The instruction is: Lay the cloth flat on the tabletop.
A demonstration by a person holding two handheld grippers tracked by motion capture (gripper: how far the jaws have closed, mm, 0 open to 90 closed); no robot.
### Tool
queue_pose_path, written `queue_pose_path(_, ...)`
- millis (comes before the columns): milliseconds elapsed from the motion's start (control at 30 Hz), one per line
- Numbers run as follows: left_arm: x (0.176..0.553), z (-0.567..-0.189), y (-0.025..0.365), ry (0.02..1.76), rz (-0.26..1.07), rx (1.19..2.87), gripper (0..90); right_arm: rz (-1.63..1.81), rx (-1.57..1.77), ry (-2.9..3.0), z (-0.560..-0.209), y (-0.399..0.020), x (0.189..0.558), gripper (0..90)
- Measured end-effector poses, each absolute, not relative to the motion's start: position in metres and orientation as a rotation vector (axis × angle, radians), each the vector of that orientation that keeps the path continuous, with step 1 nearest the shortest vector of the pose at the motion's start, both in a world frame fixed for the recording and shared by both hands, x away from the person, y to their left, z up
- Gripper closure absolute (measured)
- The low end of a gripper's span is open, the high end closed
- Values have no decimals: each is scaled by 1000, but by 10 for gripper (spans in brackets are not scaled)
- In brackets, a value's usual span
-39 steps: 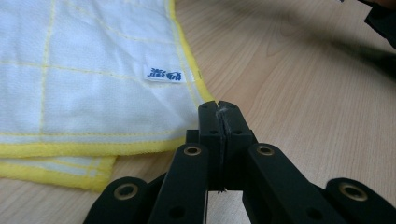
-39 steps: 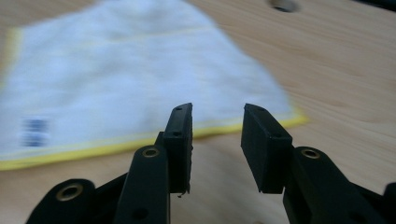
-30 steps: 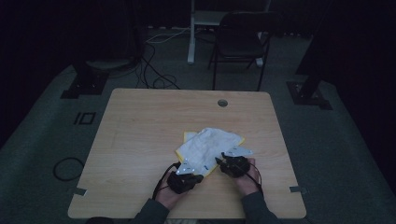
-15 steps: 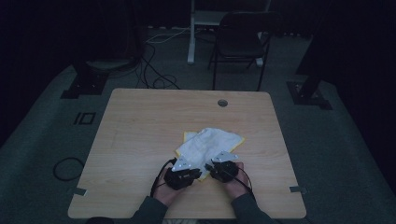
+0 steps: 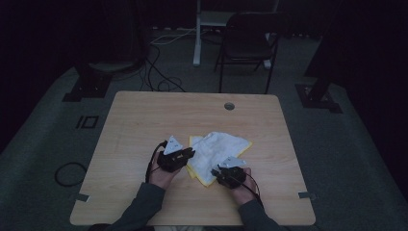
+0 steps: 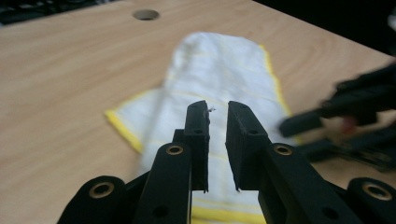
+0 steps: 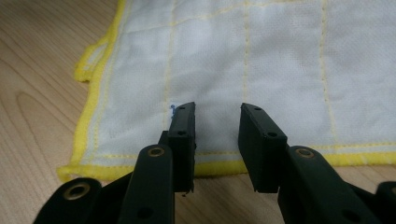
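The white quilted cloth with yellow hem [image 5: 219, 150] lies half-folded at mid-table [image 5: 144, 120], and the left tongs [image 6: 217, 116], just eased apart and empty, hover above it while the right tongs [image 7: 217, 122] stand apart over its near hem, seemingly poised to pinch for another fold.

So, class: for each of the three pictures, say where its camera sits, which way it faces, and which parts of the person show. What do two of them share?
High view: above the person's side, facing forward and down on the table; forearms, both hands, left tool and right tool show.
Left gripper view: on the left tool, looking along its parted jaws over the cloth; the other tool shows at right.
Right gripper view: on the right tool, looking down at the cloth's yellow hem.
Shared: all show the cloth.
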State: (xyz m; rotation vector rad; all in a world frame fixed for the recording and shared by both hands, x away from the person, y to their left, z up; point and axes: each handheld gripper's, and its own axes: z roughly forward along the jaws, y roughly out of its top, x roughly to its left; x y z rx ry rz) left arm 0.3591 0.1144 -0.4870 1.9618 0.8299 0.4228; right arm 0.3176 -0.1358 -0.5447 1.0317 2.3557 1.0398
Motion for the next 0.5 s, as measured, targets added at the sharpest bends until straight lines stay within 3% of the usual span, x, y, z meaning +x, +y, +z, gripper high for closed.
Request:
queue_pose_path(233,397,-495,113,899,456,1992,898,1049,1032,2355,-545,-137,318,670)
queue_pose_path(500,431,-508,104,963,401,2056,900,1051,1033,2358,-545,-137,318,670)
